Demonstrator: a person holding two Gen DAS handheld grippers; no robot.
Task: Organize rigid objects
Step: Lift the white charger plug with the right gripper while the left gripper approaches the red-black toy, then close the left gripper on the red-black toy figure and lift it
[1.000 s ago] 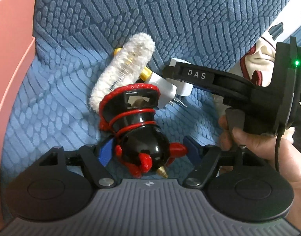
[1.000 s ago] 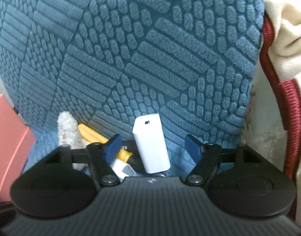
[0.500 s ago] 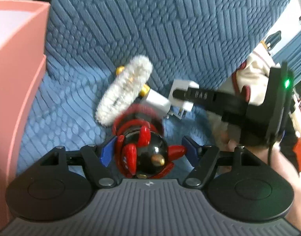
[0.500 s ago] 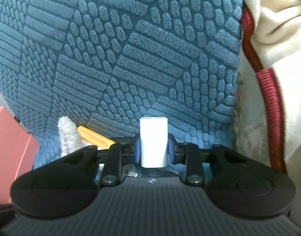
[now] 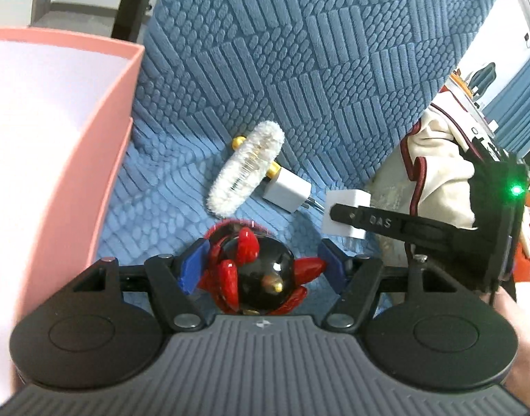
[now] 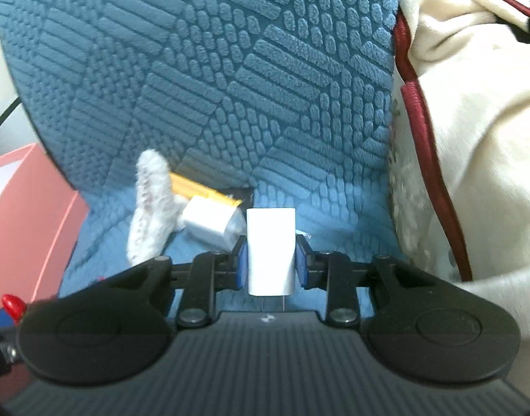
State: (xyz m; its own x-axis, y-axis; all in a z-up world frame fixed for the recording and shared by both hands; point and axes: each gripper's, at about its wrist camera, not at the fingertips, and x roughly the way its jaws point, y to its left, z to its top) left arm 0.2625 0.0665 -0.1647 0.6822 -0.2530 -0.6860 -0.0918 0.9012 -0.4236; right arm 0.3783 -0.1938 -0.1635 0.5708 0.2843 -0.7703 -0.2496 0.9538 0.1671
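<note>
Blue quilted upholstery (image 5: 299,69) covers the seat and backrest under everything. Nearest, the left gripper (image 5: 261,270) sits around a black-and-red toy figure (image 5: 261,277), its blue pads beside the toy; whether they press it I cannot tell. Right of the toy, the right gripper (image 6: 271,263) is clamped on a white charger block (image 6: 271,251). Beyond the toy lie a second white plug (image 5: 287,194) and a fluffy white brush (image 5: 246,173). Left of the toy stands a pink box (image 5: 102,159); a cream cloth (image 6: 473,138) lies right.
</note>
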